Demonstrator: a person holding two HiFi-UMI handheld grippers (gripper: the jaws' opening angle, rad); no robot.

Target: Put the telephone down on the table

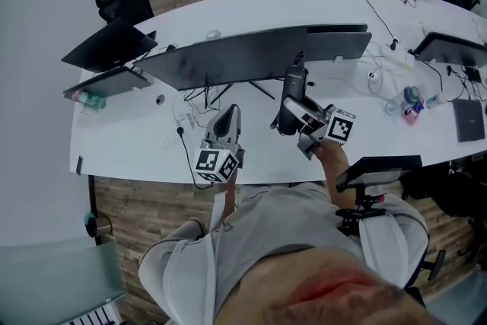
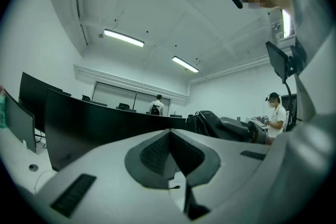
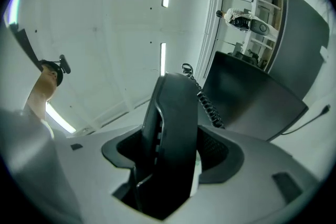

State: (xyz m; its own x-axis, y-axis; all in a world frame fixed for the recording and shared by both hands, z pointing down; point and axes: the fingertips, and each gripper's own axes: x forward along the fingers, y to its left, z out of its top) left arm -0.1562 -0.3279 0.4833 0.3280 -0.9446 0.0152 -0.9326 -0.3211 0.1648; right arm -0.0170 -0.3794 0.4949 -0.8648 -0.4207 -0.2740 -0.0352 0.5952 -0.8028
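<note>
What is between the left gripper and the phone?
Nothing: in the head view only bare table shows between the left gripper and the telephone.

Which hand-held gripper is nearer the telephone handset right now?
Right. The right hand-held gripper is clamped on the telephone handset; the left hand-held gripper sits shut and empty, apart to its left.
</note>
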